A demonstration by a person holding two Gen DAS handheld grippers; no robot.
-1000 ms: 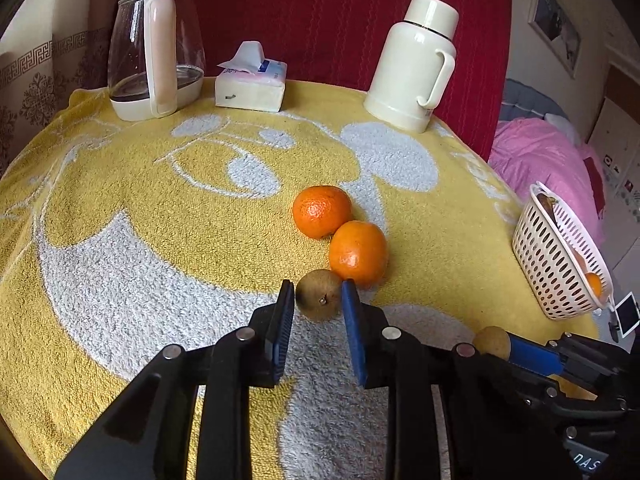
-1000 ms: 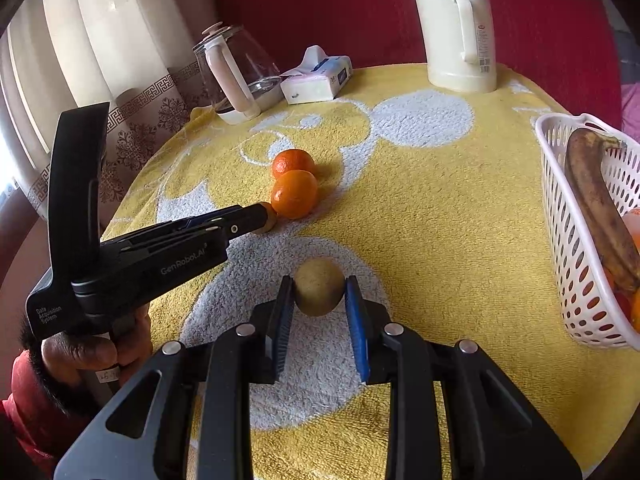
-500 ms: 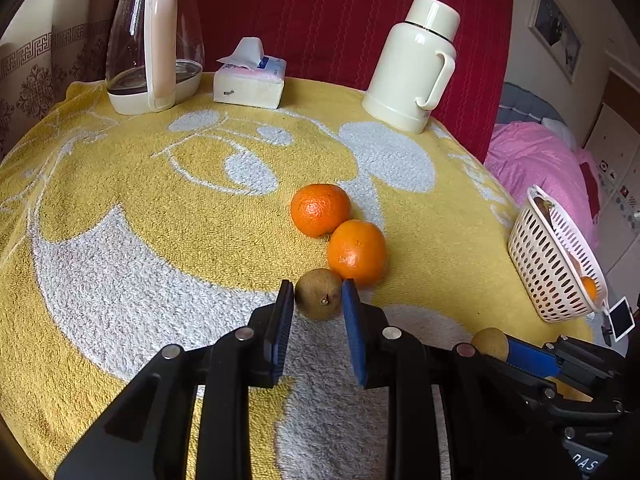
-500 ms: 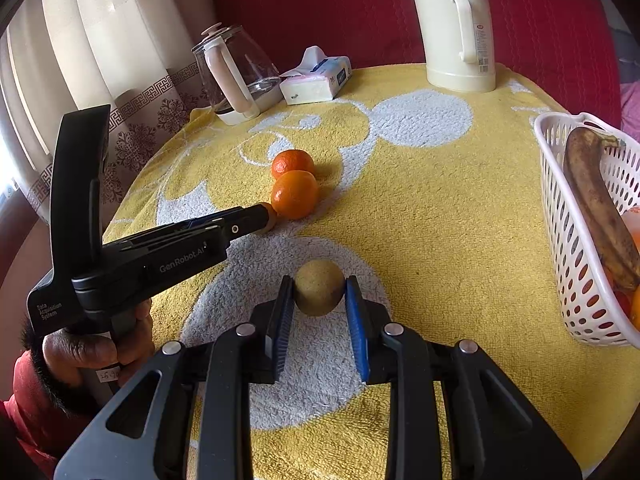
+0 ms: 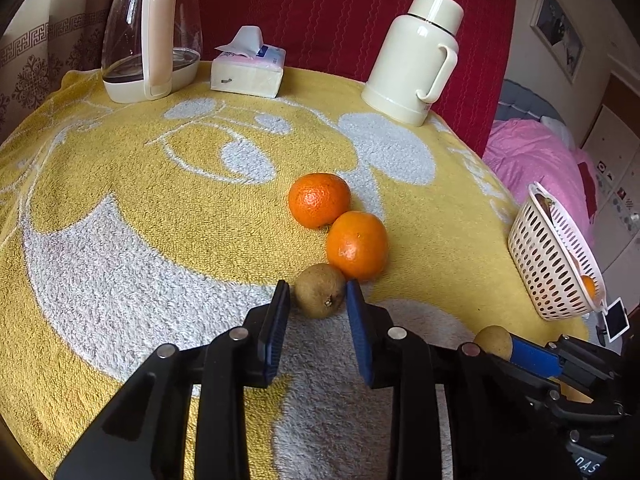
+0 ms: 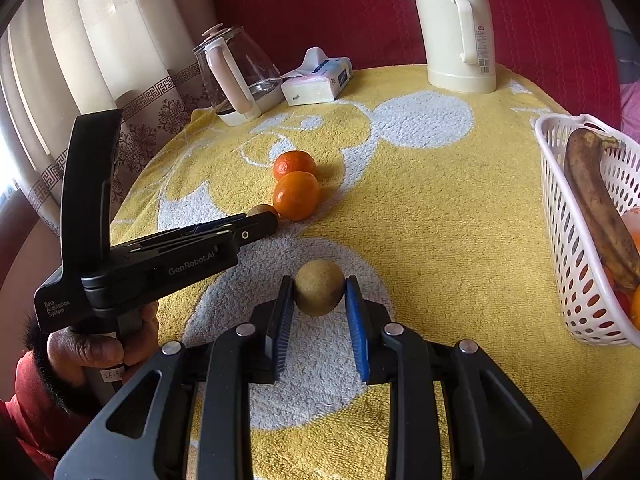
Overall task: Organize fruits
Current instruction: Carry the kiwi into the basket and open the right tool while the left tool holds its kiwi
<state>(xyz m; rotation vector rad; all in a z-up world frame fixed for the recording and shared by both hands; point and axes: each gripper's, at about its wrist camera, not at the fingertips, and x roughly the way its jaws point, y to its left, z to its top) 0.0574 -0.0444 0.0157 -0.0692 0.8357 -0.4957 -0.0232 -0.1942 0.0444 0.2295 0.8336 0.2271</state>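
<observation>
- A small brown round fruit (image 5: 320, 295) is clamped by the left gripper (image 5: 318, 300) mid-table, touching a glossy orange (image 5: 357, 245).
- A second brown fruit (image 6: 319, 287) is clamped by the right gripper (image 6: 319, 300), probably for the white perforated plastic basket (image 6: 560, 248) at the table's right edge.

On the side of my left tongs (image 6: 262, 220) I could read "GenRobot.AI" in grey letters, and lower on the same body, near the grip, "Data Acquisition System" in small white print. A paper tag (image 6: 112, 376) on the handle under my left hand (image 6: 100, 344) bore handwritten figures, too small to make out. The thermos (image 6: 456, 40) carried a printed label (image 6: 482, 46) with a barcode, unreadable.
</observation>
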